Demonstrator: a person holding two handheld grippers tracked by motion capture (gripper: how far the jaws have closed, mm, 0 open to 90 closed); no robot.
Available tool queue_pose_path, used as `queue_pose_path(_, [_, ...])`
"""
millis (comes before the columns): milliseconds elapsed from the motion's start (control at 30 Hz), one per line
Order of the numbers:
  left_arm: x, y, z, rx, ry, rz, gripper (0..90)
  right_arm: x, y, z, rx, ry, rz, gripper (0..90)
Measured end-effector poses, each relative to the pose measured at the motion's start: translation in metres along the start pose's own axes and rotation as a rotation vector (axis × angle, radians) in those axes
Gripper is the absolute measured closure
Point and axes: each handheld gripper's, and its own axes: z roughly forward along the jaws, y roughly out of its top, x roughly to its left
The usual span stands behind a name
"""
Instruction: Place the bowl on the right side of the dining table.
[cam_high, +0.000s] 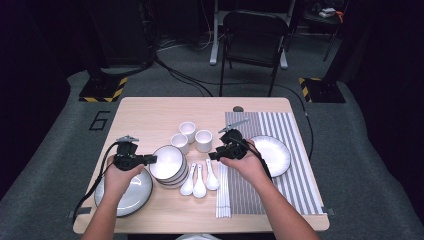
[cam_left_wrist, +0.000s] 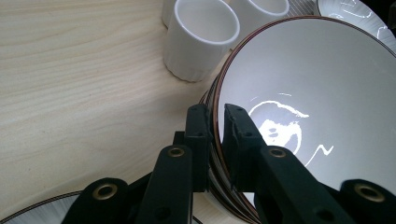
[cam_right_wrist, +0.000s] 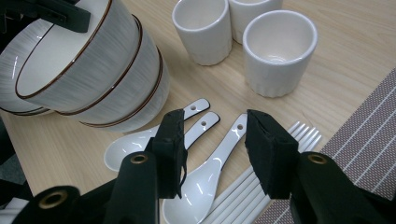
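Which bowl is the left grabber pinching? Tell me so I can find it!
Find the wooden table, then the stack of grey-streaked bowls left of the three white spoons. The top bowl is the one: it sits tilted on the stack, and the left gripper pinches its brown-edged rim, one jaw inside, one outside.

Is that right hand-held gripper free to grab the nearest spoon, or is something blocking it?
Probably yes. The right hand-held gripper hovers with open jaws just above the spoon, and nothing lies between them. The chopsticks and the other spoons lie close beside it, so there is little room.
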Motion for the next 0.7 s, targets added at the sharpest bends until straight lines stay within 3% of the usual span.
queue_pose_path(67, [0.000, 0.000, 0.000, -0.001, -0.001, 0.000, 80.3, 0.002, 0.001, 0.000, 0.005, 0.000, 0.012, 57.6])
queue_pose_path(700, [-0.002, -0.001, -0.001, -0.010, 0.001, 0.001, 80.4, 0.024, 0.017, 0.013, 0.012, 0.030, -0.043, 57.7])
